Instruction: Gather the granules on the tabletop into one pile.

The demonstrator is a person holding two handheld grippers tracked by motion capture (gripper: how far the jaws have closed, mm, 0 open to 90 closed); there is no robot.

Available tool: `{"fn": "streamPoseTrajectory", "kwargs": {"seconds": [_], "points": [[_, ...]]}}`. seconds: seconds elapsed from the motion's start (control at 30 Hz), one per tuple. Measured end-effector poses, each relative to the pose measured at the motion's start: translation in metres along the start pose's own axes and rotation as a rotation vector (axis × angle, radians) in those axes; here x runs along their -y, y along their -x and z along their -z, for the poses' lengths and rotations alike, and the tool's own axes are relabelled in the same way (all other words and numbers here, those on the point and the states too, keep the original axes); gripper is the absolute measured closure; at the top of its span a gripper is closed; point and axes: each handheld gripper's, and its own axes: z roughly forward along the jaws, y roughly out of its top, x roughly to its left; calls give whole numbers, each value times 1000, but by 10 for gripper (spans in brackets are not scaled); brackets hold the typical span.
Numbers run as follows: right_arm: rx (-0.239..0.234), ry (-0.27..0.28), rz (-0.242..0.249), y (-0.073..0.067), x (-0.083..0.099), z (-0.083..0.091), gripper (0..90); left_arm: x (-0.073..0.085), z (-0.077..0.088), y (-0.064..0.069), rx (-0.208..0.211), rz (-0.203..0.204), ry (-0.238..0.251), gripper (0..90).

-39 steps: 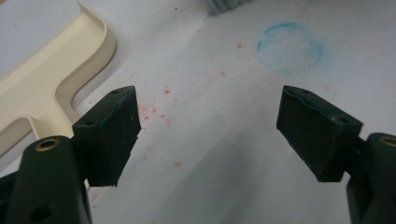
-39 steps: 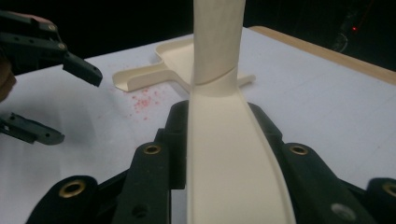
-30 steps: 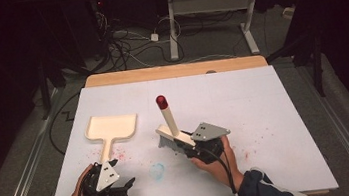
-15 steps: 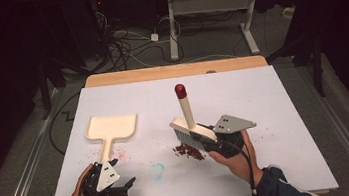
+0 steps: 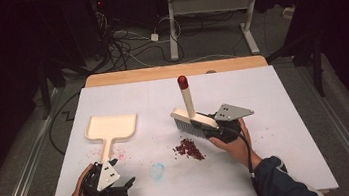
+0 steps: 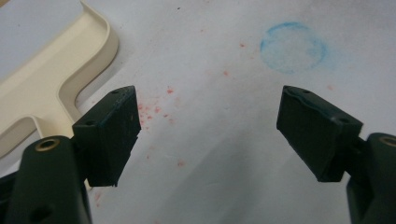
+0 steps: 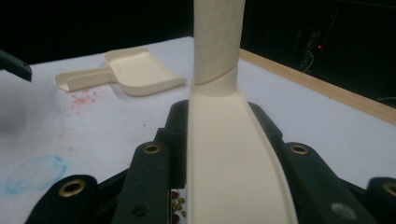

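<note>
Fingers [image 7: 173, 135] clamp the brush [image 5: 193, 121], now right of the red crumbs [image 5: 189, 149]; left gripper [image 6: 210, 135] gapes, unmoved.

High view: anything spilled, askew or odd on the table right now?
Yes. A small pile of dark red bits lies loose on the white table, just in front of the brush held in the right gripper. Faint red specks sit by the dustpan handle, and a blue ring mark stains the surface.

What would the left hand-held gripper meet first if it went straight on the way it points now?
Probably only the bare white table. The left hand-held gripper points between the dustpan and the blue ring.
</note>
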Motion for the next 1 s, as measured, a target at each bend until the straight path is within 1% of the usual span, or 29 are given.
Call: {"fn": "streamPoseTrajectory", "kwargs": {"seconds": [0.07,0.13,0.17,0.27,0.3,0.37,0.4,0.53,0.63,0.73,0.87,0.93,1.0], "points": [[-35,-5,8,-1,4,-3,672,0,0,0,1,-1,-2,207],[-56,-24,20,-2,6,-6,673,0,-1,0,3,-2,-4,206],[-72,-22,29,-3,7,-7,673,0,-1,0,4,-3,-4,207],[-125,-25,42,-5,7,-5,673,0,0,1,7,-8,-4,207],[-139,-31,60,-6,7,-4,673,0,0,1,8,-7,-3,206],[-131,-42,95,-10,5,0,673,0,0,1,9,-5,-1,207],[-137,-41,101,-10,5,2,673,0,0,1,7,-5,-1,207],[-117,-27,105,-9,1,11,672,0,0,1,6,-11,0,207],[-108,8,97,-6,-5,23,672,-1,1,1,2,-9,8,207],[-94,28,83,-4,-12,40,673,-1,2,1,-4,-10,13,207],[-75,27,71,-2,-17,66,672,-1,3,2,-18,-18,15,207],[-63,18,41,-1,-17,80,672,-2,2,2,-22,-24,13,206],[-61,6,16,0,-14,94,672,-2,2,2,-23,-25,13,206]]}}
